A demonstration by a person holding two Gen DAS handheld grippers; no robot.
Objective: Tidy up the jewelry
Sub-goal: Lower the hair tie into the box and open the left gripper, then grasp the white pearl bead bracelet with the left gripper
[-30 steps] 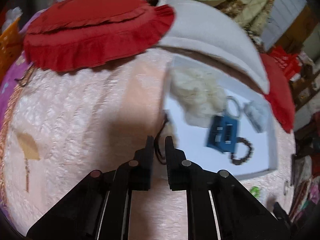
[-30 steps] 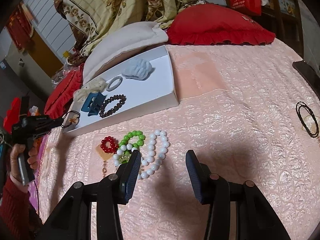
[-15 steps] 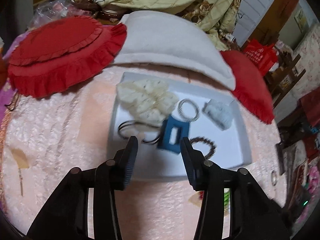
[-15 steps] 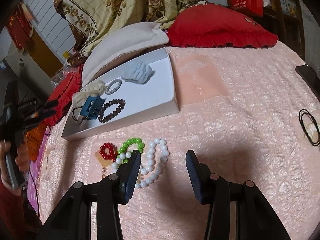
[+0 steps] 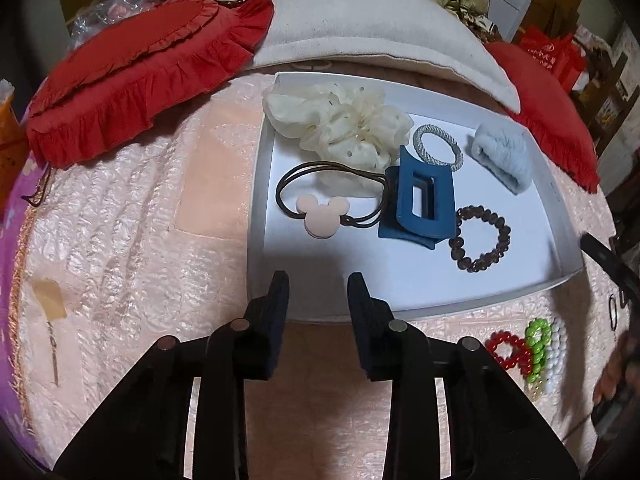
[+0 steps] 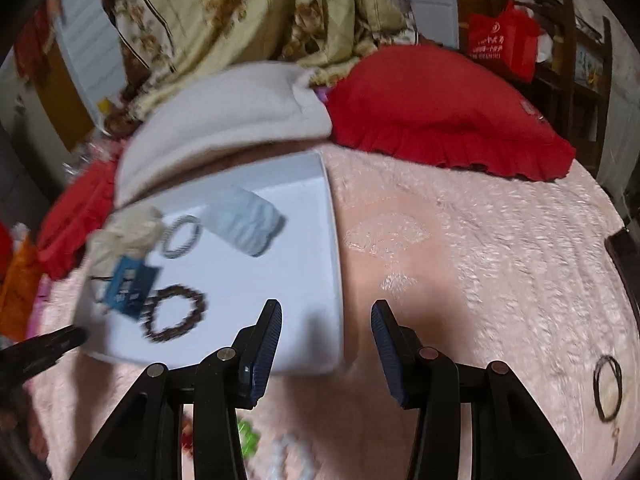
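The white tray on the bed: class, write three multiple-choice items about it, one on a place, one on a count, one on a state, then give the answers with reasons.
1. Where does the brown bead bracelet lie?
A. in the white tray
B. on the red cushion
C. on the bedspread

2. How many bead loops lie outside the tray?
A. one
B. three
C. five

3. What is the left tool holding?
A. the blue hair claw
B. nothing
C. a bracelet

Answers: 1 A, it rests on the tray floor beside the blue hair claw. 2 B, red, green and white. 3 B, its fingers stand apart, empty.
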